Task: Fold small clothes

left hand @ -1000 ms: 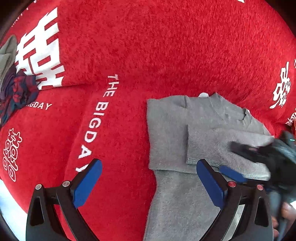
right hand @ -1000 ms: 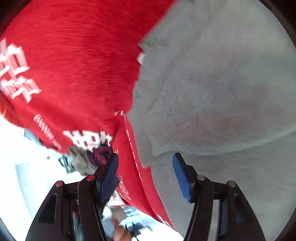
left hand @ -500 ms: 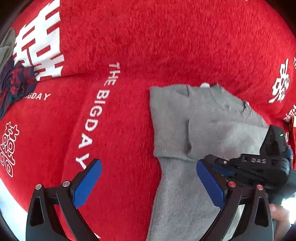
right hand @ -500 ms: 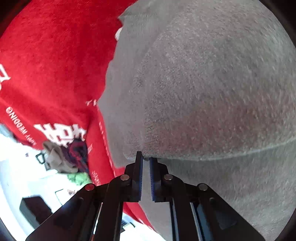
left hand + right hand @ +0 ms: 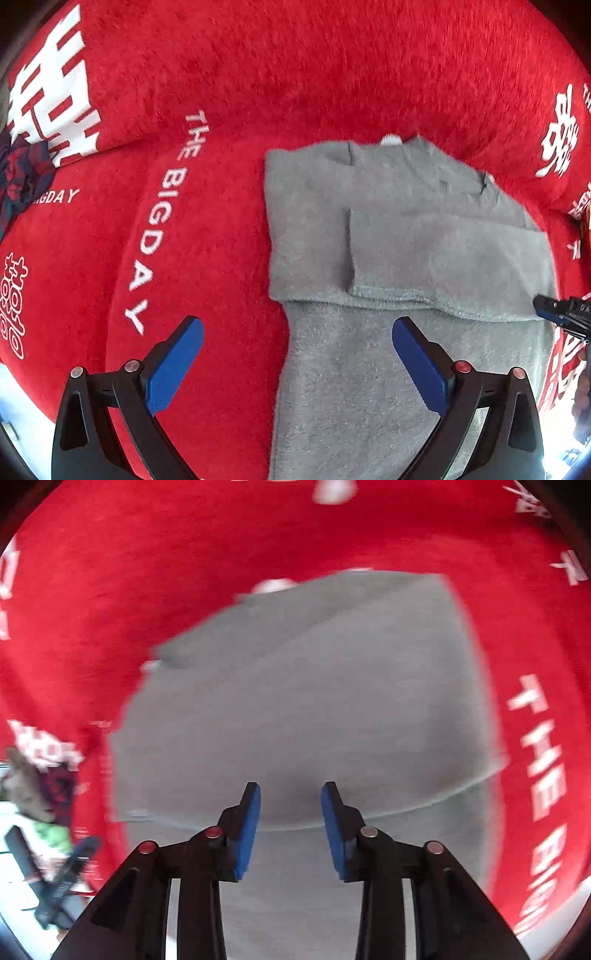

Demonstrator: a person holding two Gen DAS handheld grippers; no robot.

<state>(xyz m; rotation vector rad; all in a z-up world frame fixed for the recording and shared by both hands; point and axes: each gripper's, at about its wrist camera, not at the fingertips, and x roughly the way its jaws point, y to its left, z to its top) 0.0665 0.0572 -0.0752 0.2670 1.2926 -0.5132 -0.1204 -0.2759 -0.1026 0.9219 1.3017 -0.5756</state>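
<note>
A small grey knit sweater (image 5: 388,258) lies flat on a red fleece blanket (image 5: 295,74) with white print, its sleeves folded in across the chest. It also fills the right wrist view (image 5: 314,701), which is blurred. My left gripper (image 5: 295,354) is wide open and empty, hovering over the sweater's lower left edge. My right gripper (image 5: 290,808) is open and empty just above the sweater; its tip shows at the right edge of the left wrist view (image 5: 561,314).
A heap of dark plaid and other clothes (image 5: 22,177) lies at the blanket's far left, also in the right wrist view (image 5: 40,786). The blanket's edge and a pale floor show at the lower corners.
My right gripper shut on the folded sleeve's edge, then opened and pulled back to the right. The sleeve now lies flat across the chest. My left gripper stayed open and barely moved.
</note>
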